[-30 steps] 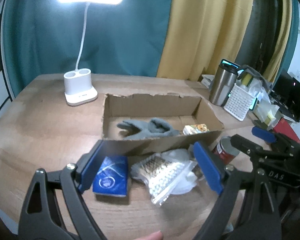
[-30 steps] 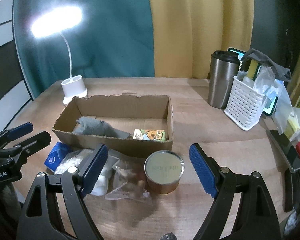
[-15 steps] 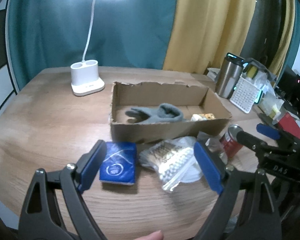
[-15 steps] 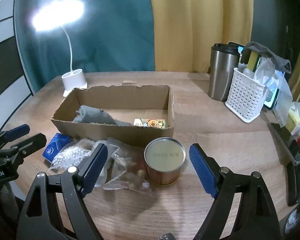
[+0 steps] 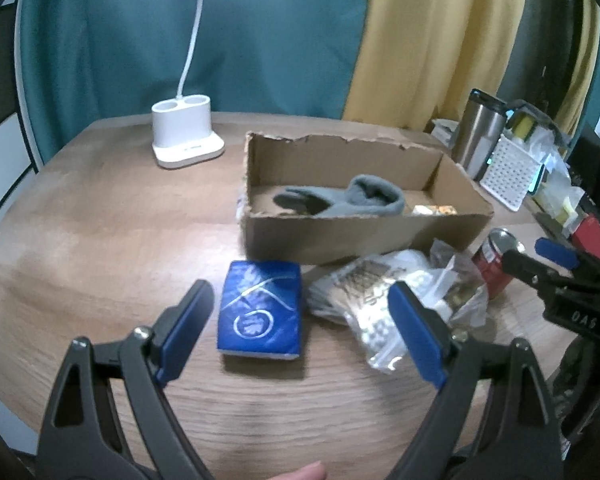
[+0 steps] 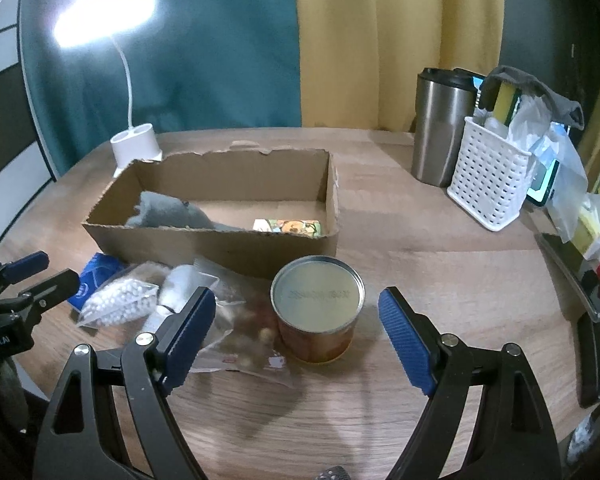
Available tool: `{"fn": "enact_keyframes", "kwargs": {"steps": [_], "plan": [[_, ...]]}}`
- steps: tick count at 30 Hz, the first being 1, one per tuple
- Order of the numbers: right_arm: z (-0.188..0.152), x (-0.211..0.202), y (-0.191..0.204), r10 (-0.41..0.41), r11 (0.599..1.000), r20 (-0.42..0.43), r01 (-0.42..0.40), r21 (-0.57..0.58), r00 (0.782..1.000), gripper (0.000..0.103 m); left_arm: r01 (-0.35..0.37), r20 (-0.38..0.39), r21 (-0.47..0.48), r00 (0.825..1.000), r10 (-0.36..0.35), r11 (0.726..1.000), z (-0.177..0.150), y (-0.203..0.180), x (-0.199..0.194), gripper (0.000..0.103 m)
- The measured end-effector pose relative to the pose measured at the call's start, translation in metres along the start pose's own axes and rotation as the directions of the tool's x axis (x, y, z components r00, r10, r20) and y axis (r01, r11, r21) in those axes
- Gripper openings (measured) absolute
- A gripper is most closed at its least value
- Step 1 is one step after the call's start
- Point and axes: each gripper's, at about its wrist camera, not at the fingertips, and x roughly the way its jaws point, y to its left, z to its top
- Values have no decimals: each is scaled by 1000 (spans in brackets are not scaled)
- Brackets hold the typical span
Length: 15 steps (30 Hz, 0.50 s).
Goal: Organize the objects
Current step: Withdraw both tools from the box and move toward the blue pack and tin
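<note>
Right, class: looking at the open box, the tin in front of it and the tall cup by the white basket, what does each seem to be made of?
Box: brown cardboard, matt, with torn, ragged top edges. Tin: metal, judging by the dull grey ridged lid, with a printed label round it. Cup: probably brushed steel, satin grey sheen, with a dark lid that looks like plastic.

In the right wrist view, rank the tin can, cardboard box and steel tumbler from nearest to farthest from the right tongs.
1. Tin can: between the open right tongs.
2. Cardboard box: behind the can.
3. Steel tumbler: far back, right.
</note>
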Motion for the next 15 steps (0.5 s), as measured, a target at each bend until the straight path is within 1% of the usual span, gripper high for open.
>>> {"fn": "enact_keyframes", "kwargs": {"steps": [15], "plan": [[-4,15,-8,-36,999,-1,36,-4,999,86,-27,-42,-12,999,27,1000,-10,17,22,90]]}}
